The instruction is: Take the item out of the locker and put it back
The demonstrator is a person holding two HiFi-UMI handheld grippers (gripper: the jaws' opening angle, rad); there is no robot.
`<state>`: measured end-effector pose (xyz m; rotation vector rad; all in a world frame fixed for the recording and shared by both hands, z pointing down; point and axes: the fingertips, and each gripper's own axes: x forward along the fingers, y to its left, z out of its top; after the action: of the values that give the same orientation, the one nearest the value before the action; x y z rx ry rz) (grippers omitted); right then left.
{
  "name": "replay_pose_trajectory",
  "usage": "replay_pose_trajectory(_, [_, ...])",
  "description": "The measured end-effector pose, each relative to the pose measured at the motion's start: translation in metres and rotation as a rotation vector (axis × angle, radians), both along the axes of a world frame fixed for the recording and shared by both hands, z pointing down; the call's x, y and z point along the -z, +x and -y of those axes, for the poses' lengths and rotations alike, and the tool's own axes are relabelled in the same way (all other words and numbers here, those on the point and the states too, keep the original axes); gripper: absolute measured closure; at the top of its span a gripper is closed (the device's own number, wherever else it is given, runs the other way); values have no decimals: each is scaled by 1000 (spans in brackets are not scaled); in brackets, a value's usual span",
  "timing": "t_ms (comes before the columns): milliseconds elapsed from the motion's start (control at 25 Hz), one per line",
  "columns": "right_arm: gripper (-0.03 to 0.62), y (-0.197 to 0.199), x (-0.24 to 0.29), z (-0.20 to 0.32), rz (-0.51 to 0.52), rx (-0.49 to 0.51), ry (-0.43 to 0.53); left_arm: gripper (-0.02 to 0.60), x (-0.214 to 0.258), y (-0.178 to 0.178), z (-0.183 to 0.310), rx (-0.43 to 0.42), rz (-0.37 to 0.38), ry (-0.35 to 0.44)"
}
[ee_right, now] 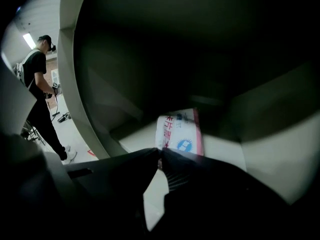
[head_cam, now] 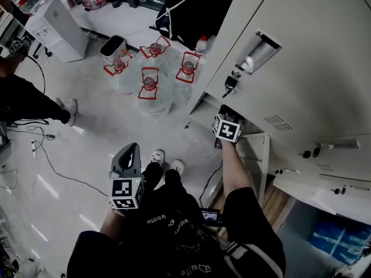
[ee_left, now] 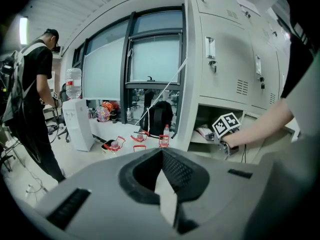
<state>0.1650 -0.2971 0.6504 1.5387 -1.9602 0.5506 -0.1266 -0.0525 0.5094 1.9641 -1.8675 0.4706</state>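
A flat white packet (ee_right: 180,134) with a pink edge and a blue logo lies on the floor of a dark open locker compartment (ee_right: 235,159). My right gripper (ee_right: 160,155) reaches into that compartment. Its jaws are closed together on the packet's near edge. In the head view only its marker cube (head_cam: 227,128) shows at the locker's mouth, below the closed upper door (head_cam: 301,57). In the left gripper view the packet (ee_left: 205,131) shows just left of that cube. My left gripper (head_cam: 131,153) hangs out over the room's floor, well left of the locker, shut and holding nothing.
Several big water bottles with red handles (head_cam: 149,83) stand on the floor left of the lockers. A white water dispenser (head_cam: 58,28) and a black bag (head_cam: 197,10) stand farther back. A person (ee_left: 30,94) stands at the left. Cables (head_cam: 46,155) cross the floor. The compartment's door (head_cam: 259,155) hangs open.
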Motion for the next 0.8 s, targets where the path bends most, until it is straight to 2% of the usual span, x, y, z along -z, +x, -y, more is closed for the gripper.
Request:
replay_pose_trajectory(120, [566, -2, 6, -3, -6, 21, 39, 575, 2, 3, 4, -15, -4, 8])
replay_pose_trajectory(800, [568, -11, 48, -53, -16, 37, 88, 575, 11, 16, 24, -79, -55, 53])
